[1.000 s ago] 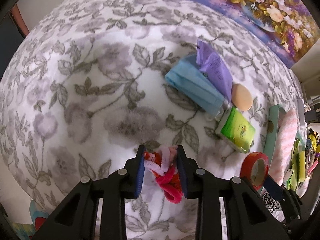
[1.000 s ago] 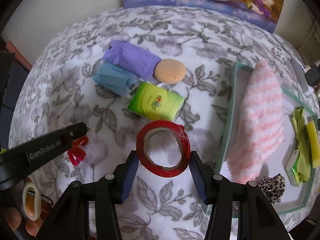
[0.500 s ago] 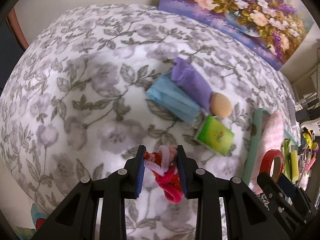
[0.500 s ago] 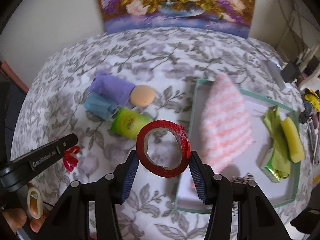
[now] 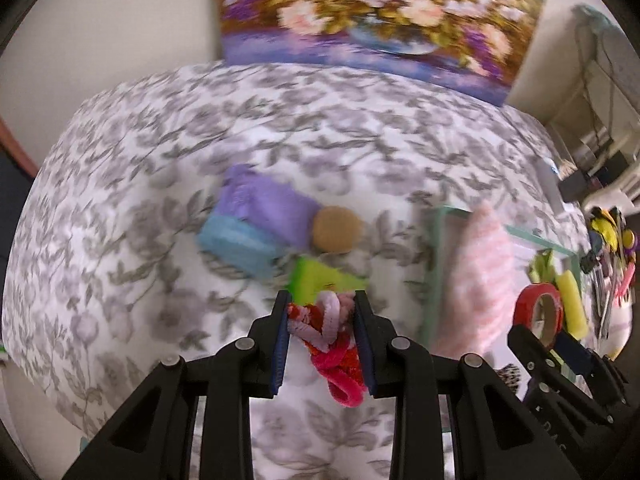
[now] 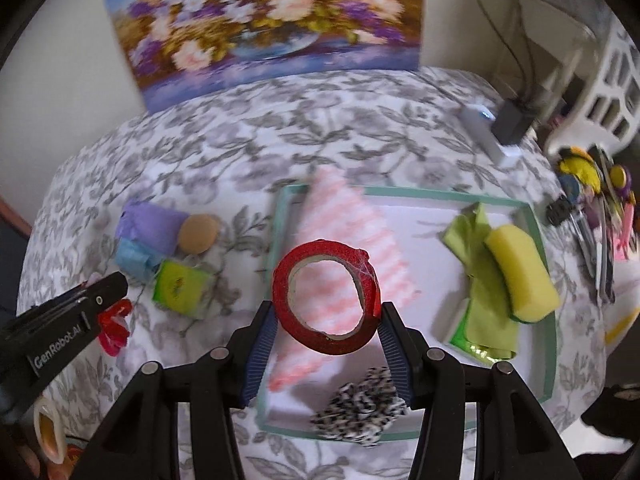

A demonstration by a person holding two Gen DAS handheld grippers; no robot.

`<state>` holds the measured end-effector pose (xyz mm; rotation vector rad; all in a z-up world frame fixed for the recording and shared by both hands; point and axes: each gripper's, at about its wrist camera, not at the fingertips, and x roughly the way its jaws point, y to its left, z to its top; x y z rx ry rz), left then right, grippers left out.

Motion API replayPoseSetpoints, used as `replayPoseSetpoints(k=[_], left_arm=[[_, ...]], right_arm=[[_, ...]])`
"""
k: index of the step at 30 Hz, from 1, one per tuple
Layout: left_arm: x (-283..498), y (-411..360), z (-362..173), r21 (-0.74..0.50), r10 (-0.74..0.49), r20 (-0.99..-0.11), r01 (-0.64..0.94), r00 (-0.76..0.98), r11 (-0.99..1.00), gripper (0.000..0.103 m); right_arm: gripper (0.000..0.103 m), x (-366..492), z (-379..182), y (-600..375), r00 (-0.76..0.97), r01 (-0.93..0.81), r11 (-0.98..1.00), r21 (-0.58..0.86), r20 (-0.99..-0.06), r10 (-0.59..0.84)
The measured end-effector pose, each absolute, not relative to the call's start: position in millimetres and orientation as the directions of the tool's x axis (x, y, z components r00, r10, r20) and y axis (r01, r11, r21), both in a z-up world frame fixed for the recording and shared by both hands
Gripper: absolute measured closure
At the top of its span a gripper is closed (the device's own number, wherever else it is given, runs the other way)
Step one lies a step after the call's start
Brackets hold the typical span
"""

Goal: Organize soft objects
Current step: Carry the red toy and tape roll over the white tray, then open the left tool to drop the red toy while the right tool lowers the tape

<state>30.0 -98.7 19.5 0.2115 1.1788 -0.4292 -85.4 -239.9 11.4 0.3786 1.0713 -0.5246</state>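
The left gripper (image 5: 322,344) is clamped on a tangle of pipe cleaners (image 5: 328,340), red, pink and pale lilac, which hangs between its blue pads above the flowered tablecloth (image 5: 140,208). The right gripper (image 6: 326,344) is clamped on a roll of red tape (image 6: 326,298), pinched across its ring and held tilted over the near left part of the green-rimmed tray (image 6: 538,240). The tray lies toward the right edge of the table. In it, a pink striped cloth (image 6: 340,216) spreads from the far left corner toward the middle, a yellow sponge (image 6: 520,272) rests on a lime-green cloth (image 6: 480,264) at the right side, and a black-and-white fuzzy scrunchie (image 6: 360,408) sits at the near rim. Left of the tray, out on the cloth, a small group lies close together: a purple packet (image 6: 152,224) overlapping a blue folded piece (image 6: 132,260), a round tan puff (image 6: 199,233) touching the purple packet, and a green tissue pack (image 6: 180,286) just in front of them. A flower painting (image 6: 272,28) leans against the wall at the far edge. Past the tray's right side lies a clutter of small coloured things, too blurred to name.
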Motion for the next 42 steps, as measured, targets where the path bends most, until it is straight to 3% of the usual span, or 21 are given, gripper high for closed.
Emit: replayPoseSetpoints(k=[16,42], left_arm=[[-35.3,-199.2,-1.0,-0.144,-0.318,-0.928,0.599,0.195,0.788,0.072],[-53.9,-222.9,-17.1,-0.156,-0.312,-0.940,0.640,0.136,0.752,0.071]], right_arm=[[0.048,-158.7,-8.0,-326.0,0.285,0.739,0.673,0.029,-0.919,-0.273],[0.048,-166.8,-9.5,-328.2,0.301,0.731,0.681,0.049,-0.918,-0.258]])
